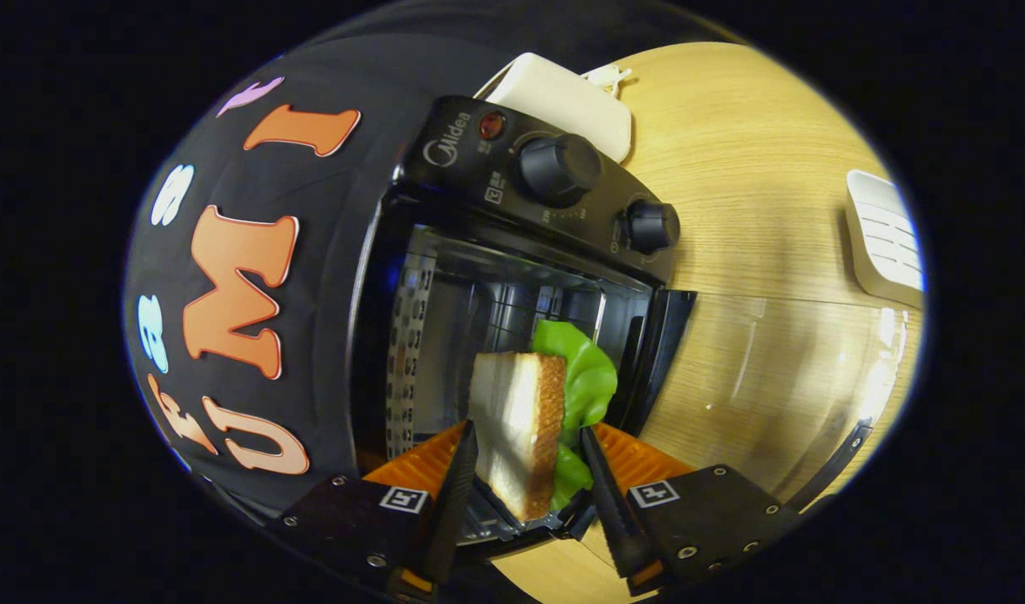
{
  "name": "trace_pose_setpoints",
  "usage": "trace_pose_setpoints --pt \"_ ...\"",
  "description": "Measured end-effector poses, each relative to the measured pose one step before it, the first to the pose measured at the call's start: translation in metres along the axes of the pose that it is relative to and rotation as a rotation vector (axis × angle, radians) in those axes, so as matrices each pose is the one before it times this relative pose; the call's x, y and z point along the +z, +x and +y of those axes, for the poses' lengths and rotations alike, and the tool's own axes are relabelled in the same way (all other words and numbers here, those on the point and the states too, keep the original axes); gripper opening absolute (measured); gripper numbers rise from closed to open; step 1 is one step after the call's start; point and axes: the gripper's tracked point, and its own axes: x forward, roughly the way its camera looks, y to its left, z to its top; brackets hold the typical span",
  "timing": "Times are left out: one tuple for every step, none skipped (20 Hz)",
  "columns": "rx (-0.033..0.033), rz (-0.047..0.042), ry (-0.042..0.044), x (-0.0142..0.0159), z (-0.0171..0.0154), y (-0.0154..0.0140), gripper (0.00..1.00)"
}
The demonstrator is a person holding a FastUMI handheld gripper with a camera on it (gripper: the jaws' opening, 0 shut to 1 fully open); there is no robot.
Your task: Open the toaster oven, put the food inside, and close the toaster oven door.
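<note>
Booth wall of black cloth (227,352) stands at the left, behind and beside the appliance. Item: toaster oven (512,277), black, tilted in this view, door open, cavity exposed; side wall of the cavity perforated, wire rack bars visible deep inside. Control panel along its upper edge carries a red indicator lamp (491,125) and two black knobs, the larger (557,168) nearer the lamp, the smaller (652,226) further right. Item: glass door (781,377), lowered and lying open to the right of the cavity, wood grain showing through it. Item: sandwich (521,428), a toasted bread slice with green lettuce (584,377) behind it, standing on edge between the fingers at the mouth of the cavity. Gripper (529,474): jaws part-open, about the sandwich's thickness apart, both fingers pressed against its two sides, holding it. Surface: light wooden table (747,168). On it, a cream box (563,101) behind the oven, and a white ridged object (886,235) well apart at the far right.
</note>
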Motion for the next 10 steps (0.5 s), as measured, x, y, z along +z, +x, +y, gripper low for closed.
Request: trace_pose_setpoints --pt "-0.00558 0.00712 -0.00722 -0.00230 -0.00156 0.00036 0.78" --pt "-0.01010 0.00483 -0.00753 -0.00099 -0.00147 -0.00068 0.81" --pt "-0.00554 0.00244 -0.00623 0.00066 -0.00238 -0.00250 0.87" --pt "-0.01248 -0.00272 0.00509 -0.00099 -0.00299 -0.00293 0.90" --pt "-0.00755 -0.00652 0.00976 0.00152 -0.00088 -0.00643 0.96" --pt "0.00016 -0.00209 0.00241 0.00015 0.00066 -0.00612 0.98" --pt "-0.00289 0.00077 -0.00940 -0.00086 0.00103 -0.00713 0.98" --pt "-0.00017 0.00868 -0.01191 -0.00435 0.00021 -0.00999 0.98" --pt "0.01210 0.00347 -0.01257 -0.00193 0.00304 -0.01275 0.99" --pt "0.00789 0.00263 -0.01679 -0.00258 0.00168 -0.01471 0.99"
